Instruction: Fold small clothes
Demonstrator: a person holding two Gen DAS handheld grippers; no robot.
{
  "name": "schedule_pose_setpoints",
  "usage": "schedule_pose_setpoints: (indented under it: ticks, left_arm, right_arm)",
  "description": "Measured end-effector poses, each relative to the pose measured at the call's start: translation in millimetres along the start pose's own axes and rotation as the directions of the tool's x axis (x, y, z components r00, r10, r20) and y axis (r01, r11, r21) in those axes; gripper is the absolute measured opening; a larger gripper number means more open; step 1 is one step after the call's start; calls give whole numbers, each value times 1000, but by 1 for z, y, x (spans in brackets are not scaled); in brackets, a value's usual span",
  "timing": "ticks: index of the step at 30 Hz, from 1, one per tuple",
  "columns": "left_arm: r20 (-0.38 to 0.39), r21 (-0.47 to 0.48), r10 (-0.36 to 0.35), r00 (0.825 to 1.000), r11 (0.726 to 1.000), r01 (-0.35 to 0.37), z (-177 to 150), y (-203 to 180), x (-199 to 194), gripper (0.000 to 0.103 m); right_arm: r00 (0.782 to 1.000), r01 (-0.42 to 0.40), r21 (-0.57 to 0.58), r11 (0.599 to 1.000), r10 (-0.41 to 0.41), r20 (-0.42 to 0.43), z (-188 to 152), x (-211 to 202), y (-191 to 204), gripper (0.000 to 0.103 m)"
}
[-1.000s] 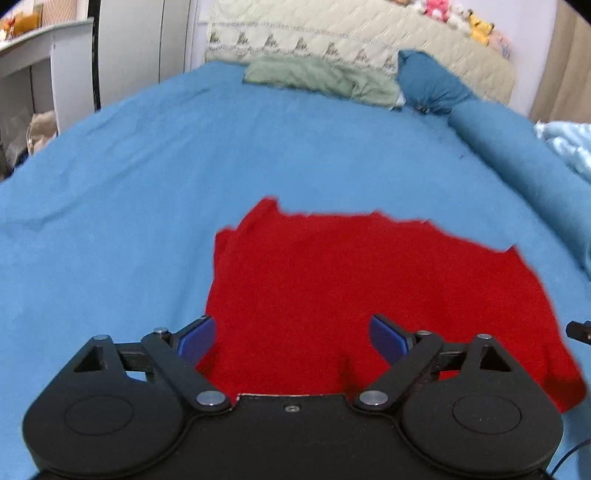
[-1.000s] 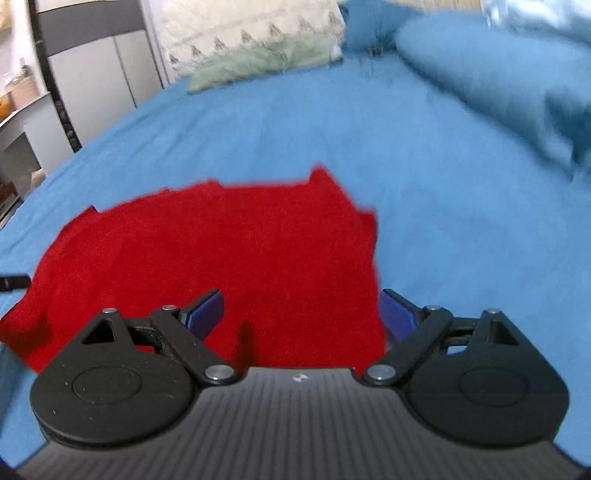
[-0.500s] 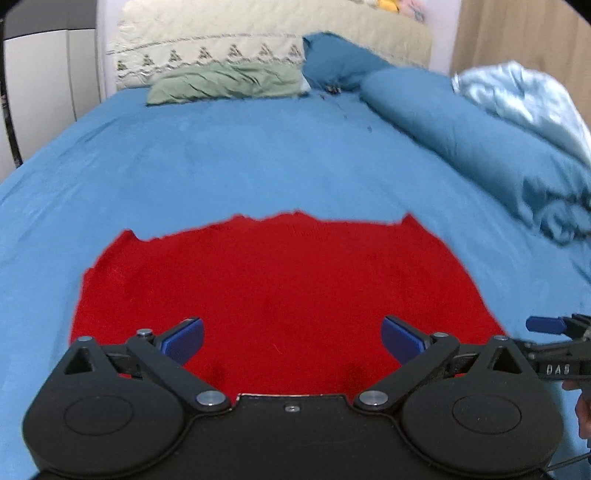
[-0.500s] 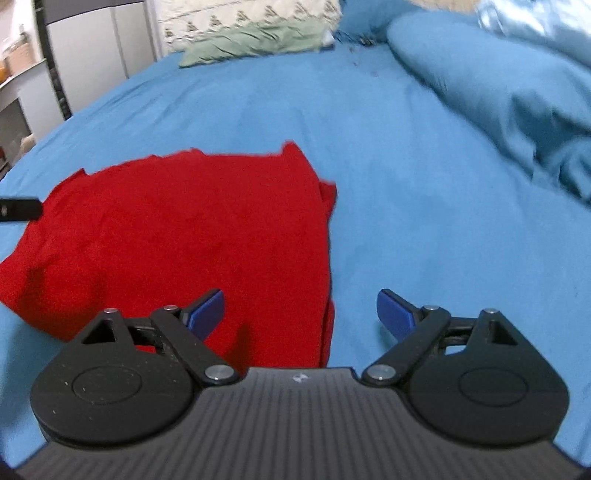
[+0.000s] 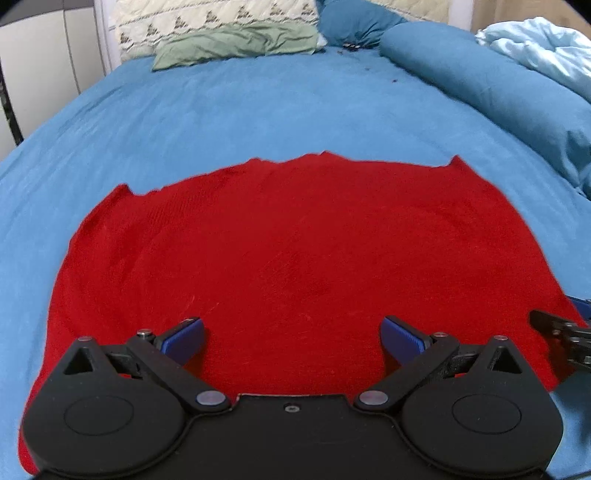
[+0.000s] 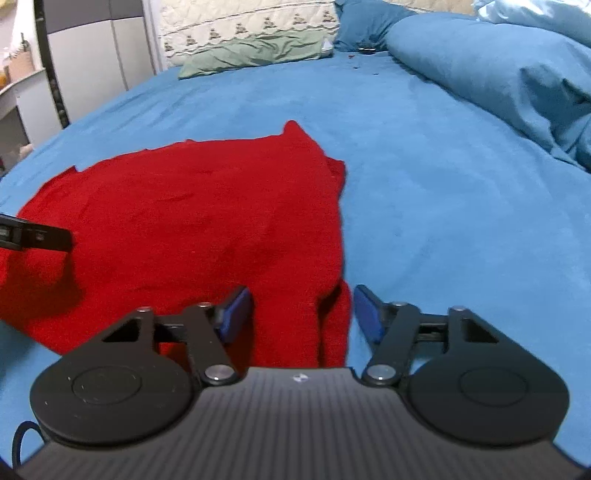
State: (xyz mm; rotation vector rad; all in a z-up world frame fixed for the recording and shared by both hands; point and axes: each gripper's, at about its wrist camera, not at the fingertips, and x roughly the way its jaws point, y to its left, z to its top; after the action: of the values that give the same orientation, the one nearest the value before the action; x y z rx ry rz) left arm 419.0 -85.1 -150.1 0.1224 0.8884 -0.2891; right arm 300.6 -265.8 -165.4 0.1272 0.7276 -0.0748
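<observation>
A red garment (image 5: pixel 295 251) lies spread flat on the blue bed sheet (image 5: pixel 258 110); it also shows in the right wrist view (image 6: pixel 192 221). My left gripper (image 5: pixel 293 339) is open and empty, low over the garment's near edge. My right gripper (image 6: pixel 303 314) is open but narrower, with the garment's near right corner (image 6: pixel 334 325) between its fingers, not pinched. The right gripper's tip shows at the right edge of the left wrist view (image 5: pixel 561 332). The left gripper's tip shows at the left edge of the right wrist view (image 6: pixel 37 236).
A green pillow (image 5: pixel 236 44) and a patterned cream headboard cover (image 5: pixel 214 14) lie at the far end. A rolled blue duvet (image 5: pixel 480 81) and a light blue blanket (image 5: pixel 535 48) run along the right side. A white cabinet (image 6: pixel 96 55) stands at far left.
Both grippers have moved lower and closer to the garment's near edge. The right gripper's jaws have narrowed around the garment's right corner. The left gripper has swung to face the garment squarely.
</observation>
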Motion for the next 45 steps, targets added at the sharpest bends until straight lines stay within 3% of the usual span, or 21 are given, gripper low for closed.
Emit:
schedule_pose_setpoints:
  ticks: [2, 5, 7, 11, 14, 16, 19, 23, 26, 28, 31, 34, 36, 37, 38, 42, 44, 45]
  left_arm:
    - [-14, -15, 6, 1000, 1000, -6, 0, 3, 6, 103]
    - [-24, -18, 18, 1000, 1000, -18, -1, 3, 13, 103]
    - [-28, -14, 27, 999, 1000, -27, -1, 2, 16, 103]
    - [-51, -3, 46, 998, 999, -46, 1, -3, 23, 103]
    - [-84, -16, 32, 996, 999, -34, 8, 1, 23, 103]
    - [-70, -32, 2, 998, 999, -4, 10, 11, 13, 101]
    - [0, -58, -24, 1000, 998, 24, 5, 43, -22, 101]
    - [88, -90, 6, 996, 996, 2, -23, 104, -67, 102]
    - [83, -125, 37, 996, 992, -27, -56, 142, -81, 102]
    - [74, -162, 48, 996, 986, -36, -82, 161, -84, 102]
    - [72, -188, 32, 997, 982, -18, -111, 171, -84, 102]
    - [57, -181, 15, 998, 984, -5, -109, 170, -85, 102]
    - [81, -172, 4, 997, 985, 11, -105, 168, -91, 102]
    - [94, -170, -8, 996, 985, 24, -106, 166, -93, 102]
    - [108, -166, -19, 994, 985, 36, -107, 164, -94, 102]
    - [170, -163, -60, 984, 983, 88, -105, 157, -103, 102]
    - [199, -171, -71, 977, 979, 106, -103, 155, -105, 102]
    - [209, -179, -70, 975, 978, 108, -102, 154, -106, 102]
  right_arm:
    - [1000, -24, 9, 1000, 24, -12, 2, 0, 0, 64]
    - [997, -75, 66, 995, 77, -32, 7, -1, -9, 38]
    - [992, -104, 151, 983, 113, -52, 14, -1, -16, 28]
    - [984, -137, 329, 934, 167, -67, 28, -6, -25, 25]
    - [970, -212, 454, 865, 243, -10, 47, -18, -25, 24]
    - [958, -270, 464, 844, 285, 39, 68, -27, -10, 23]
    - [931, -360, 383, 851, 356, 84, 111, -38, 36, 22]
    - [854, -518, 185, 835, 515, 71, 152, -31, 139, 21]
    - [796, -602, 45, 797, 603, -48, 153, 3, 225, 21]
    - [780, -610, -10, 792, 598, -186, 135, 40, 278, 21]
    - [798, -562, -93, 822, 510, -321, 99, 80, 326, 21]
    - [804, -560, -122, 819, 503, -317, 89, 85, 337, 24]
    - [792, -576, -111, 810, 519, -323, 94, 82, 335, 46]
    - [781, -587, -98, 804, 529, -332, 98, 80, 331, 68]
    - [782, -588, -89, 804, 537, -317, 102, 73, 327, 78]
    - [814, -574, -79, 815, 558, -160, 120, 26, 290, 83]
    - [864, -504, -84, 860, 500, -61, 113, 0, 262, 102]
    - [898, -439, -108, 892, 440, -19, 104, -12, 251, 103]
